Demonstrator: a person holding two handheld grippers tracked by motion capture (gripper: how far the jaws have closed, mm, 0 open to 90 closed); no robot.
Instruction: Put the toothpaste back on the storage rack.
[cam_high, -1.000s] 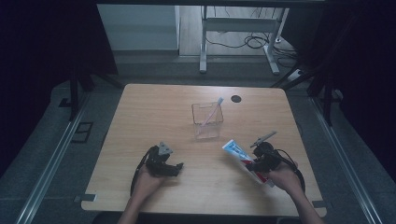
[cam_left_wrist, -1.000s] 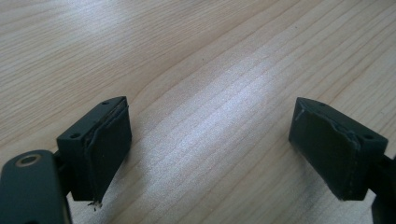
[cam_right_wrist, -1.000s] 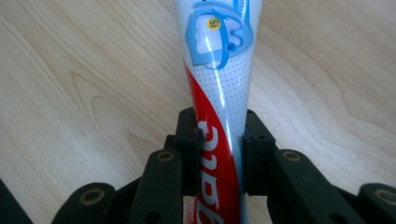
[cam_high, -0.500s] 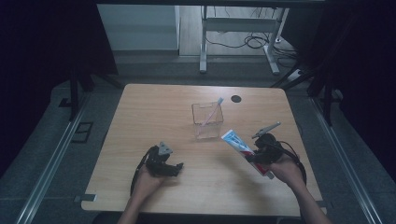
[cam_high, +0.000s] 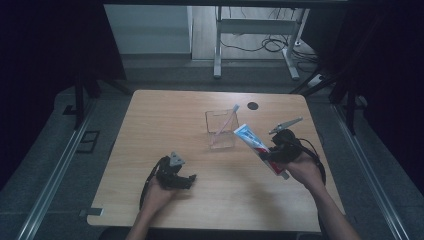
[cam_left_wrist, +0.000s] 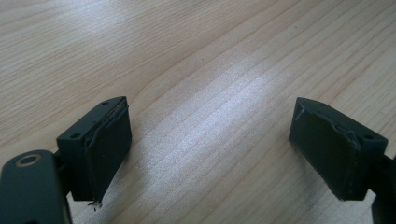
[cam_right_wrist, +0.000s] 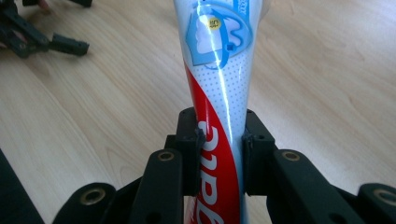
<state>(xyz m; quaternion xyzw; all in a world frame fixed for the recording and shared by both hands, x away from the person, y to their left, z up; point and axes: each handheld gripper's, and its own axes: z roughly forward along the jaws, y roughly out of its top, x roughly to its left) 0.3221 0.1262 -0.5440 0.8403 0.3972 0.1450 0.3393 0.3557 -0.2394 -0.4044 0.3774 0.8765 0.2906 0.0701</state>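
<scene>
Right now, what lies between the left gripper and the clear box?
Bare wood: in the high view, only tabletop separates the left gripper from the clear box.

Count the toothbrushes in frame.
1. The toothbrush leans inside the clear cup at mid-table, head poking over its rim. The other bathroom item is a toothpaste tube, clamped in the right tongs. None look hidden.

Right tongs (cam_high: 274, 152) and clamped toothpaste tube (cam_high: 252, 142) now higher, nearer the clear cup (cam_high: 220, 131).
</scene>
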